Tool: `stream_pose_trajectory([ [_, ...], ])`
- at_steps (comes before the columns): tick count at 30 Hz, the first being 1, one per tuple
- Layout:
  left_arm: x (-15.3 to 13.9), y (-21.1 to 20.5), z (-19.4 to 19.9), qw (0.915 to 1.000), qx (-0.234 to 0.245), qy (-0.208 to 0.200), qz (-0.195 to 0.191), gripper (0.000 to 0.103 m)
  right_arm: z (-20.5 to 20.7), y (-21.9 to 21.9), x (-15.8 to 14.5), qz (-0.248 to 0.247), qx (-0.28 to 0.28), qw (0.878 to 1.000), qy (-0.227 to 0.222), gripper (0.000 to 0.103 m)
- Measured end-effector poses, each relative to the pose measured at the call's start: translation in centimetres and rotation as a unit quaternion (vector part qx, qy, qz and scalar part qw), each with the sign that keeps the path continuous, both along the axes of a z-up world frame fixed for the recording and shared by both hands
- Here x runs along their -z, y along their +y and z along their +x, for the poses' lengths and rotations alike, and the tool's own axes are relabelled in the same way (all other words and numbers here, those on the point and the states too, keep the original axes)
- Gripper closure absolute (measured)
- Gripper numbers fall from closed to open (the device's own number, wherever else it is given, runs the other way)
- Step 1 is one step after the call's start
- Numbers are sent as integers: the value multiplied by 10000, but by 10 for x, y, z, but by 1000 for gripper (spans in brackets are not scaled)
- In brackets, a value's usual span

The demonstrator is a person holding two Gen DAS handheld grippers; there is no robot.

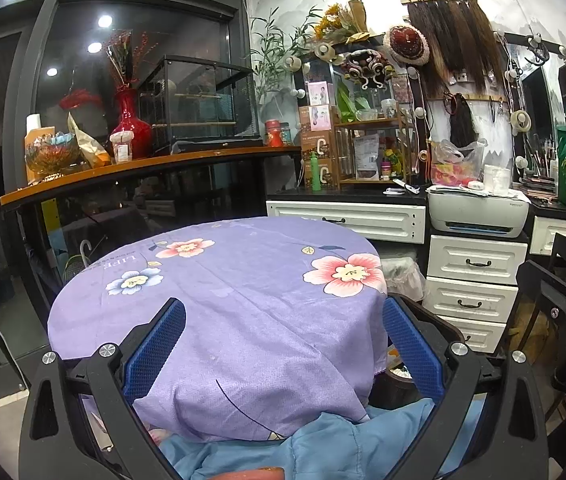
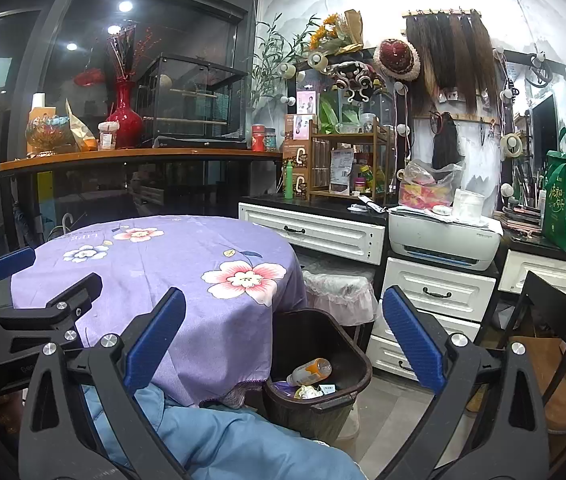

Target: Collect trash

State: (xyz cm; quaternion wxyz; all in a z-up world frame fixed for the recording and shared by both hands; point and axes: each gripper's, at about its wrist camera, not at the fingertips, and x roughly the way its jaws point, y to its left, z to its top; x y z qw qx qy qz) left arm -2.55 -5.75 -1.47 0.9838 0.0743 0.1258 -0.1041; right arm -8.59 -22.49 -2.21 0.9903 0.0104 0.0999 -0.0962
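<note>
A dark brown trash bin (image 2: 357, 364) stands on the floor to the right of the round table (image 2: 187, 280) with a purple flowered cloth. In the bin lie a plastic bottle with an orange label (image 2: 309, 372), crumpled paper (image 2: 308, 392) and small scraps. My right gripper (image 2: 283, 300) is open and empty, held above the table's edge and the bin. My left gripper (image 1: 283, 312) is open and empty over the table's near edge; it also shows at the left of the right wrist view (image 2: 49, 274). The bin's rim peeks out in the left wrist view (image 1: 397, 376).
A second bin with a lace cover (image 2: 339, 288) stands behind the brown one. White drawers (image 2: 439, 292) and a printer (image 2: 443, 240) are to the right, a black chair (image 2: 555, 320) at far right. Blue clothing (image 2: 223, 440) lies close below the grippers.
</note>
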Motion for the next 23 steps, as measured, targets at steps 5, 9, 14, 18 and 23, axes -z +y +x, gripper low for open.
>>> stream_pose_trajectory([
  [5,0,1,1,10000,5,22,-14,6,0,-1,1,4,-9,10000,20,6],
  [9,0,1,0,10000,18,49,-23,6,1,-1,1,2,-19,10000,17,6],
  [14,1,1,0,10000,2,43,-26,6,1,-2,2,0,-28,10000,25,6],
  [18,1,-1,-1,10000,1,51,-37,6,1,-2,2,4,-31,10000,28,6],
  [23,3,-3,-1,10000,-9,74,-6,6,1,-3,2,2,-30,10000,23,6],
])
